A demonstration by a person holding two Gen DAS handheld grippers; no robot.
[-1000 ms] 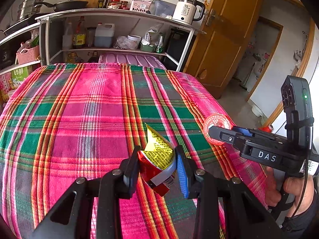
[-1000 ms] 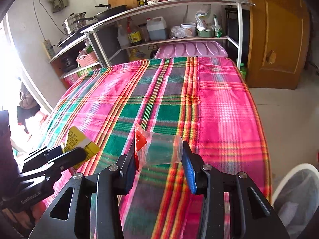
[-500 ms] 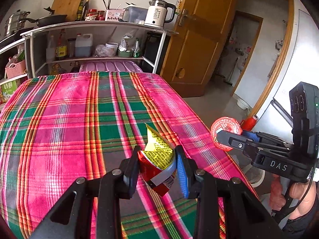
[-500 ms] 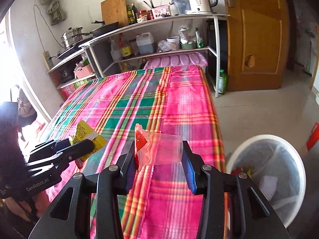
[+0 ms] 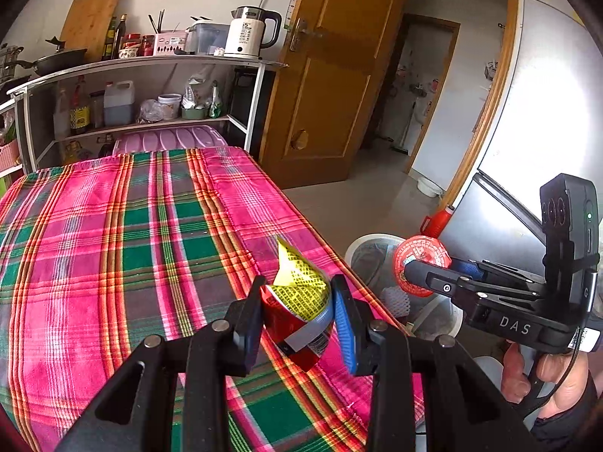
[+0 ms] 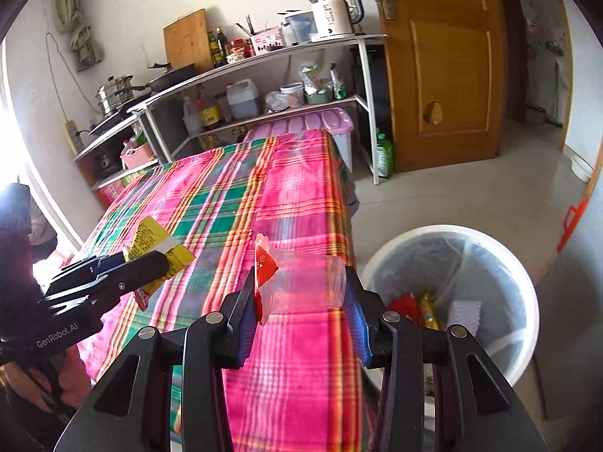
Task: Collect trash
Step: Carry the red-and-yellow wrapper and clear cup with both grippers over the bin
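My left gripper (image 5: 297, 316) is shut on a crumpled red and yellow snack cup (image 5: 299, 312) and holds it above the table's right edge; it also shows in the right wrist view (image 6: 150, 252). My right gripper (image 6: 301, 301) is shut on a clear plastic cup with a red peeled lid (image 6: 301, 282), seen lid-first in the left wrist view (image 5: 420, 263). It hangs over the table edge beside the white trash bin (image 6: 501, 252), which holds several wrappers. The bin shows partly in the left wrist view (image 5: 361, 248).
The table with a pink and green plaid cloth (image 5: 113, 233) fills the left. A metal shelf (image 6: 264, 56) with a kettle, bottles and pots stands behind it. A wooden door (image 6: 444, 67) and bare floor (image 6: 452, 196) lie beyond the bin.
Both grippers have swung to the right with their loads, off the middle of the table toward its edge. The trash bin has come into view beside the right gripper.
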